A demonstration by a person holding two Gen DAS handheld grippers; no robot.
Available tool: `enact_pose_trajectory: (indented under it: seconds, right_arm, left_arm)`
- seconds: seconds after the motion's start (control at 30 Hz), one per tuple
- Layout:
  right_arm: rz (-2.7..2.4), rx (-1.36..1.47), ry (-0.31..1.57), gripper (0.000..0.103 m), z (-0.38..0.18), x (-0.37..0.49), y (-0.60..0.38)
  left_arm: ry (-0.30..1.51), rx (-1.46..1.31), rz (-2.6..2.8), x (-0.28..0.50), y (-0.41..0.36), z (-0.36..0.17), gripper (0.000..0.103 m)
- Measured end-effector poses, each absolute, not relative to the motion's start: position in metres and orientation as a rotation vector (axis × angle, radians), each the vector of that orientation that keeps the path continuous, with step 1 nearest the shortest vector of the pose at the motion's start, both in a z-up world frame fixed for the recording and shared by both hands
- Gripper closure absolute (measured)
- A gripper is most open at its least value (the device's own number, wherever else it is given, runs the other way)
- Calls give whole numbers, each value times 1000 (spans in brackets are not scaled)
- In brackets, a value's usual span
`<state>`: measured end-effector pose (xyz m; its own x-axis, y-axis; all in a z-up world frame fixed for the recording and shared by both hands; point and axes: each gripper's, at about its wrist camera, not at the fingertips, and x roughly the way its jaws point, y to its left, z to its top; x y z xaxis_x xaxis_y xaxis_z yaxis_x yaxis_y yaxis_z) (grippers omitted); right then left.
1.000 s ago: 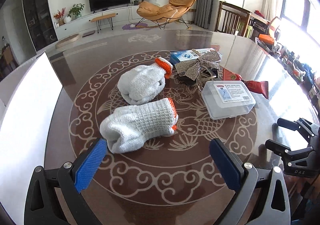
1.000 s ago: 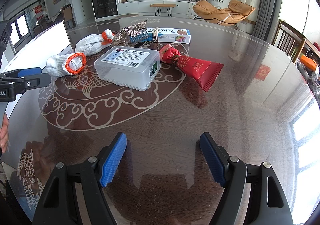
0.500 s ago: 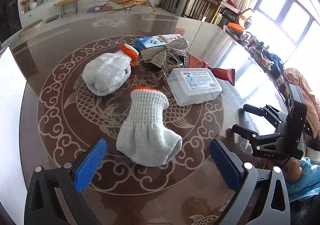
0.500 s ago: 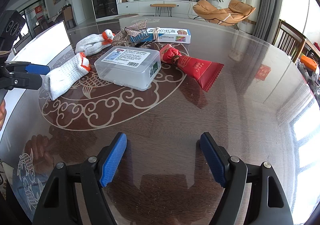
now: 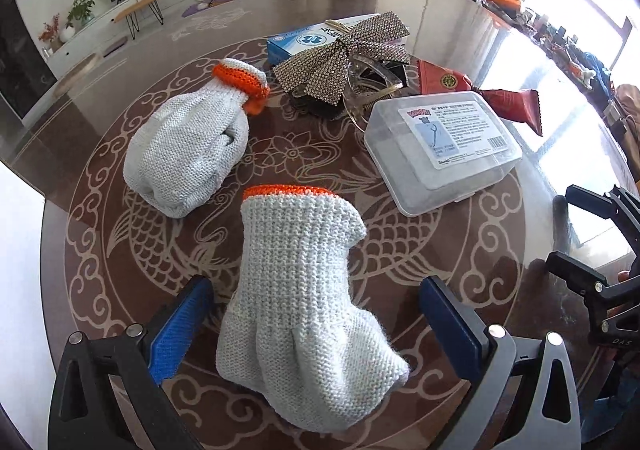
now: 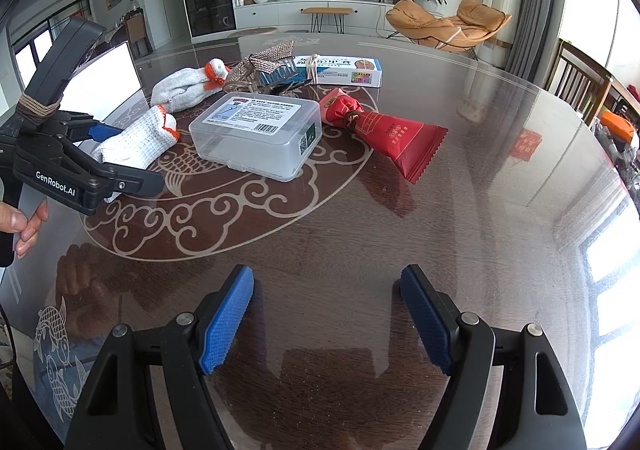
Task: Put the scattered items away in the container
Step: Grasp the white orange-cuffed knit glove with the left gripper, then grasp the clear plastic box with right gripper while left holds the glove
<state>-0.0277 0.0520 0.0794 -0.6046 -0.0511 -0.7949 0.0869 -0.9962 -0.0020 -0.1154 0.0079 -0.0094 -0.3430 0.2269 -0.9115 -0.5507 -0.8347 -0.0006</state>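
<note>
Glass tabletop [image 6: 460, 210] bare at right; left gripper [image 5: 316, 314] wide astride near glove [image 5: 308, 314], fingertips hidden; right gripper [image 6: 326, 314] agape, empty.

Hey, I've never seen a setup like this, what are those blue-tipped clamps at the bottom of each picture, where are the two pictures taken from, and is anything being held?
They are hand-held grippers, one in each of a person's hands, each with a camera looking along its fingers. One picture comes from the left gripper, the other from the right gripper.

On the patterned table lie two knitted gloves, a clear plastic box, a red packet, a blue carton and a sparkly bow.

The left gripper's open jaws flank the nearer glove without pressing on it. The farther glove lies untouched. The right gripper is open over bare table. Nothing is held.
</note>
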Motion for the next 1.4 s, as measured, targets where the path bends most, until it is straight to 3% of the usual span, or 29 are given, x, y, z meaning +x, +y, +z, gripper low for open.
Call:
enact_pose_trajectory:
  seconds: [0.23,0.27,0.3,0.37,0.43,0.57,0.9,1.0,1.07,1.3,1.4]
  right_arm:
    - [-2746,1358,62,26,80,-28,52]
    - [-2746,1358,62,26,80,-28,52]
    - [-2746,1358,61,26,80,-28,52]
    - [-2746,1358,62,26,80,-27,53]
    - [-2745,1357,58,26,80,-27,53]
    - [-2612,1227,-144,26,86,-33,68]
    - [-2742,1401,46,26,86,-112,85]
    - [-2715,1398,-238,26,93,-129,112]
    - [-2702,1411,-309,26,95,-137,120]
    - [-2504,1380,-112,26,97,-129,74]
    - [-2319,1335,70,27,98,-91,41]
  left_arm:
    - [342,-1384,2321,-115,6,-11,0]
    - [341,-1385,2333,-113,5,-10,4]
    - [326,-1363,2356,-109,2,-8,12]
    - [300,-1333,2389,-100,-7,-3,47]
    - [238,-1345,2381,-93,-19,0,62]
    - [140,-1382,2457,-68,-48,-2,62]
    - [4,-1363,2577,-18,-84,-4,62]
    - [-19,-1360,2589,-18,-86,-4,61]
    - [-35,-1350,2600,-21,-84,-5,61]
    - [-127,-1298,2618,-20,-91,-5,61]
    - [-119,-1296,2626,-20,-89,-5,61]
